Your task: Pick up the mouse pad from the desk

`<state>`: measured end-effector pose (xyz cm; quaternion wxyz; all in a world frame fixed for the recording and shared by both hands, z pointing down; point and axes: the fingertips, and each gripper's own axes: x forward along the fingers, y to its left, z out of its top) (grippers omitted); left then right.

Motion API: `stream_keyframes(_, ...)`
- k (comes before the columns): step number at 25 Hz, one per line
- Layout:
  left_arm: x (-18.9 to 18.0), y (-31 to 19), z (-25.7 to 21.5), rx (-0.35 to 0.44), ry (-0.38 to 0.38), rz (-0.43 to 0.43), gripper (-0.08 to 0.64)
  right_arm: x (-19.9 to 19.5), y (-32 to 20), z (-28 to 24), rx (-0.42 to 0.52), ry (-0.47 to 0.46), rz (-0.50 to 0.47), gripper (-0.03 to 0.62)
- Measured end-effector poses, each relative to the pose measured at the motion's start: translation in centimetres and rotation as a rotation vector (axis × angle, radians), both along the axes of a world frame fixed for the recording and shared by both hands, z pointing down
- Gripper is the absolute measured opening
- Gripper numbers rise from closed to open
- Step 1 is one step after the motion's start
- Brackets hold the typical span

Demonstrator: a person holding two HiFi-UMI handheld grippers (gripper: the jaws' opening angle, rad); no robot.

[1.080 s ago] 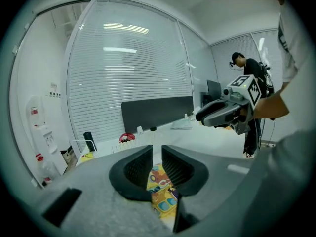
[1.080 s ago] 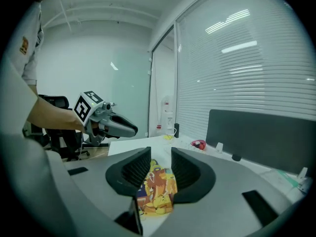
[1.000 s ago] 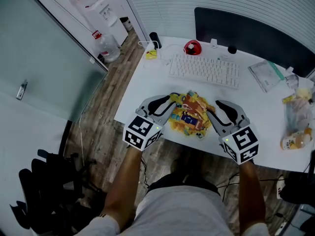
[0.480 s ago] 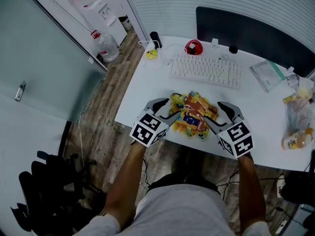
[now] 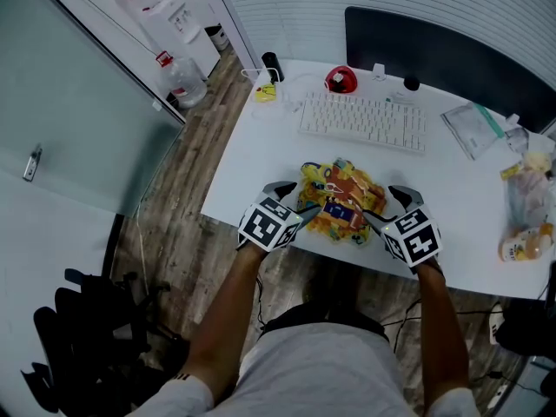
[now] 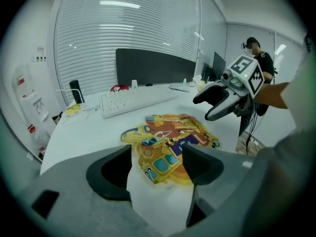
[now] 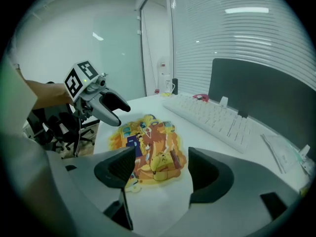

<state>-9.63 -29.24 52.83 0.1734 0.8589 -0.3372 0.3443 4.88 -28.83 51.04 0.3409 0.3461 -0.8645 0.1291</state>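
In the head view the mouse pad (image 5: 340,200) lies flat at lower centre, near the desk's (image 5: 261,146) front edge, between the left gripper (image 5: 294,200) and right gripper (image 5: 382,205).

Left gripper view: the jaws have just been opening. They stand wide around the pad's near corner and do not touch it. The thin sheet may slide away rather than lift.

Right gripper view: these jaws have likewise just been opening and hold nothing. Uneven closing could crumple the pad.

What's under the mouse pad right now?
The mouse pad lies flat on the white desk, near its front edge. No bulge shows in it. Anything directly beneath it is covered.
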Motion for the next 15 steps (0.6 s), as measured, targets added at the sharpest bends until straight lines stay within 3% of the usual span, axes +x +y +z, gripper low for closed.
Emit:
stream_keyframes(6,-0.6,0.4,2.4,-0.083,-0.014,-0.024,0.322,0.8,-0.1,3.2,-0.082,0.044,0.043,0.293)
stream_keyframes(15,-0.9,0.3,3.5,-0.131,-0.015,-0.052,0.324,1.4,-0.3,5.0,-0.161,0.02,0.117,0.301)
